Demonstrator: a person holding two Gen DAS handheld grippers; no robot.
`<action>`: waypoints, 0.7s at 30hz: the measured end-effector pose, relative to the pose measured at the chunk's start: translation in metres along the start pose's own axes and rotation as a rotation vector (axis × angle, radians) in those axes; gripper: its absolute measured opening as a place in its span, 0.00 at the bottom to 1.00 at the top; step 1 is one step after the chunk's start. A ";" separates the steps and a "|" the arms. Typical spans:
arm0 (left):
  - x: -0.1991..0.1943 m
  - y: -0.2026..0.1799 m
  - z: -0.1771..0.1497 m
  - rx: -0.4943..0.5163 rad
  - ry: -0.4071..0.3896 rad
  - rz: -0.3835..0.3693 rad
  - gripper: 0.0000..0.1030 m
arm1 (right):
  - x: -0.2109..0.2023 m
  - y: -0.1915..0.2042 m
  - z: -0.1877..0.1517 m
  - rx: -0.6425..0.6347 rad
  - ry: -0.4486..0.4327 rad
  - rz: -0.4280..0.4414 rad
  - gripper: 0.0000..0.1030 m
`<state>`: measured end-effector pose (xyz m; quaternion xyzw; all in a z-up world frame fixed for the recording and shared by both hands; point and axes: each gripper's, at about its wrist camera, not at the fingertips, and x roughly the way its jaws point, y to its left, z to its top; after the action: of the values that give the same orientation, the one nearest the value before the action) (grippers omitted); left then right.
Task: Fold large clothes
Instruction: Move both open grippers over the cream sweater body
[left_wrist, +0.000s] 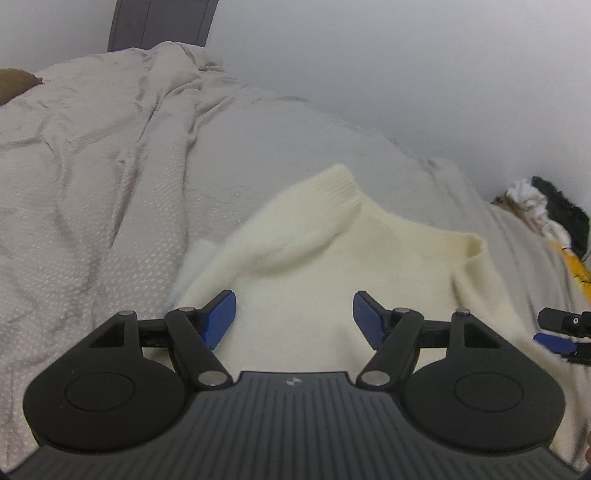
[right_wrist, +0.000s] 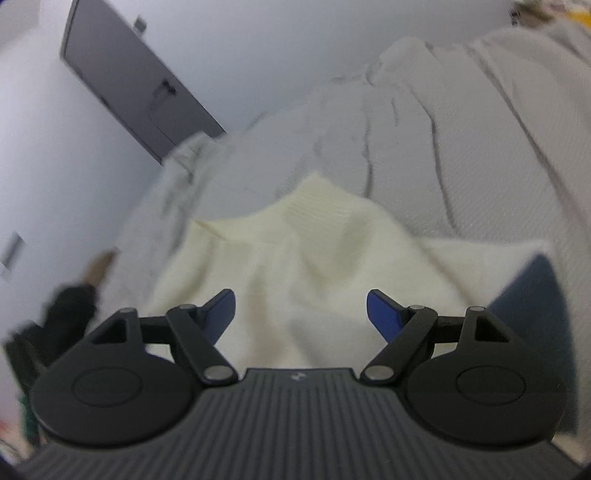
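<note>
Cream sweater (left_wrist: 317, 258) on bed w/ blanket (left_wrist: 92, 184)

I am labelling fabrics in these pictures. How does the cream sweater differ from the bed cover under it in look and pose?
The cream sweater is warm off-white and fuzzy, with a ribbed cuff; the bed cover is pale grey with a fine woven dotted pattern. The sweater lies in a compact, partly folded heap, while the bed cover spreads wide across the bed in long wrinkles. Both are soft, light-coloured cloth lying loose, and no gripper holds either.

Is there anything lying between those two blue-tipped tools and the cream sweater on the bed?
Nothing visible. The left tool and the right tool both hang open right above the cream sweater, which lies bare on the bed cover.
</note>
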<state>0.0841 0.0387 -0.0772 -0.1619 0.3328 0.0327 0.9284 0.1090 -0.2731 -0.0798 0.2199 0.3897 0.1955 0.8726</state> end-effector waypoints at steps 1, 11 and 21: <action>0.001 -0.002 -0.001 0.018 -0.005 0.015 0.73 | 0.006 0.005 -0.001 -0.040 0.009 -0.016 0.79; 0.006 -0.005 -0.001 0.013 -0.011 0.048 0.72 | 0.057 0.047 -0.026 -0.428 0.094 -0.233 0.62; 0.002 -0.003 -0.004 -0.009 -0.023 0.039 0.72 | 0.012 0.026 -0.010 -0.316 -0.106 -0.355 0.11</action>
<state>0.0836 0.0339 -0.0805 -0.1592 0.3248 0.0540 0.9307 0.1039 -0.2426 -0.0790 0.0188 0.3404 0.0859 0.9362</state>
